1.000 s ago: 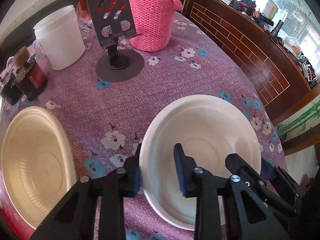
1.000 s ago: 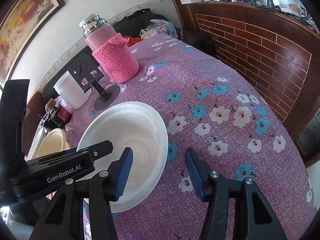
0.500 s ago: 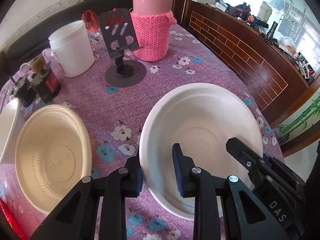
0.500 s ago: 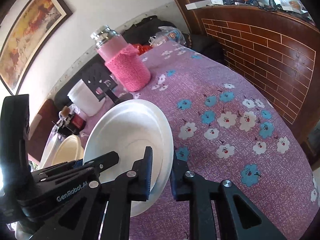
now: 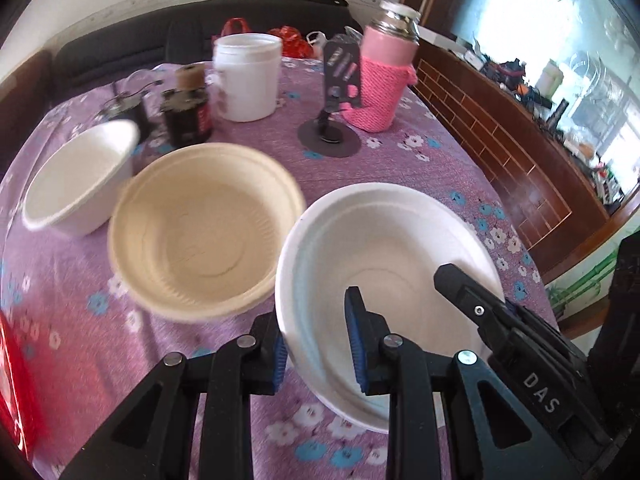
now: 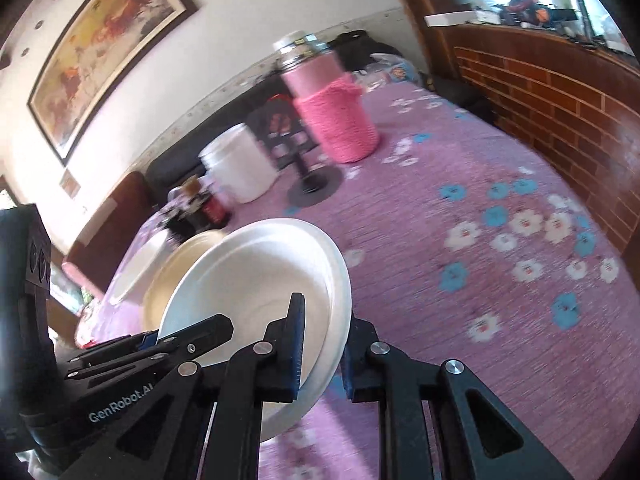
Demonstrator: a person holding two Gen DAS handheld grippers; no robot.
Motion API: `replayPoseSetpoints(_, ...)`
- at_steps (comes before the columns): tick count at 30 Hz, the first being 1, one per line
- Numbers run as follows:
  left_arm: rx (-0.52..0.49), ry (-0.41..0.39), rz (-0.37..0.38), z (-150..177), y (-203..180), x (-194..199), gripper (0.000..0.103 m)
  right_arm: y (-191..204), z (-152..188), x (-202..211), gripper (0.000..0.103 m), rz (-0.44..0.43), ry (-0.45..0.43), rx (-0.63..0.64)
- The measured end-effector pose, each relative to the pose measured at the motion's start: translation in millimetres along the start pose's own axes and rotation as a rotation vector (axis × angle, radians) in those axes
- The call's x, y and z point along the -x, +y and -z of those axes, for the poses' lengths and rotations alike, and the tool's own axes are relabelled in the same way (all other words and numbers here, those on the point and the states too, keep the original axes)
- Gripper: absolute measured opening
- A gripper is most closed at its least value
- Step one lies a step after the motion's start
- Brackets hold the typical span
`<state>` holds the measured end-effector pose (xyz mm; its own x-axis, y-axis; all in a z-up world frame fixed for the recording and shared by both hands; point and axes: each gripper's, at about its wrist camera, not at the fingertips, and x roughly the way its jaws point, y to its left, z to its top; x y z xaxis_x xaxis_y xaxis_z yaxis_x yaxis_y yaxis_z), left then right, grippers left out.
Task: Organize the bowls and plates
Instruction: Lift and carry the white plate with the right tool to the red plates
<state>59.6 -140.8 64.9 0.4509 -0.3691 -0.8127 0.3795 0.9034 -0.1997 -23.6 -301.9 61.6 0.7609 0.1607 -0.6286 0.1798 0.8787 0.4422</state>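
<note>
At nine o'clock a small white bowl (image 5: 76, 184) sits on the tablecloth (image 5: 400, 160); a cream bowl (image 5: 204, 228) lies beside it. The left gripper (image 5: 316, 346) and right gripper (image 6: 322, 354) each pinch the white plate (image 5: 384, 252) rim, at twelve o'clock from both.

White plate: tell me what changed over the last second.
The right tongs closed on the white plate's rim and, with the left tongs, raised it, tilted, toward the cream bowl. The thermos and white tub stayed put.
</note>
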Motion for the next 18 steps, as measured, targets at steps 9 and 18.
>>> replayPoseSetpoints(9,0.031,-0.106,-0.032,33,42,62,0.025,65,31,13,0.016,-0.042,0.017,0.091)
replayPoseSetpoints(18,0.075,-0.221,-0.074,53,85,121,0.025,128,49,21,0.017,-0.100,0.041,0.151)
